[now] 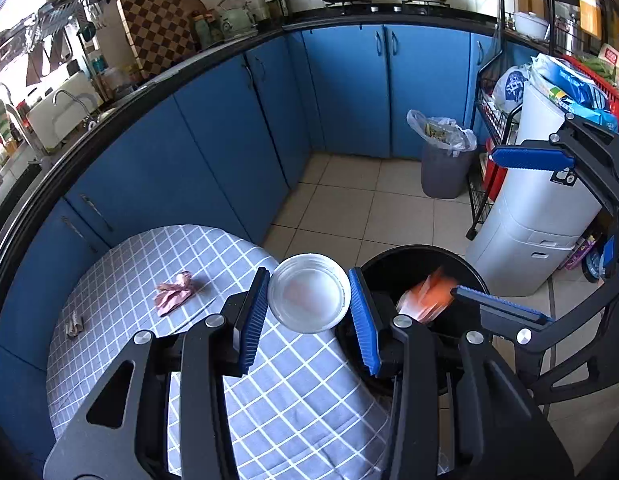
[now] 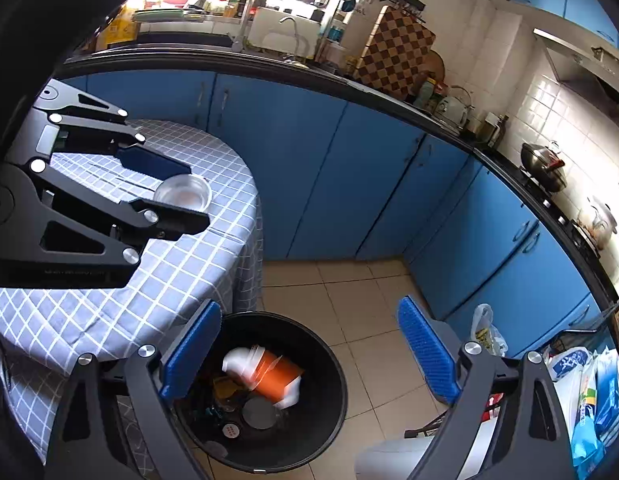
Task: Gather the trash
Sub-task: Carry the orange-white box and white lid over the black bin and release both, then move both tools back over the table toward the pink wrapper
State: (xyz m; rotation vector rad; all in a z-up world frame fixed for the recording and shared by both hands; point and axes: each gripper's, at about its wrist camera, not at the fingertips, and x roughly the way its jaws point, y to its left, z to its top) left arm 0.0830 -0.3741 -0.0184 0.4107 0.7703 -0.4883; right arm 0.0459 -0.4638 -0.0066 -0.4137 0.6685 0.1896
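The left gripper (image 1: 309, 300) is clamped on a clear round tub (image 1: 309, 299), pinched by its sides at the table (image 1: 121, 264) edge, open mouth facing the camera. The right gripper (image 2: 309, 352) is spread wide, nothing held, above the black bin (image 2: 329, 412). An orange-and-white cup (image 2: 269, 376), blurred, is seen inside the bin, lying tilted, long axis slanting down to the right. A crumpled pink wrapper (image 1: 175, 293) is left on the cloth.
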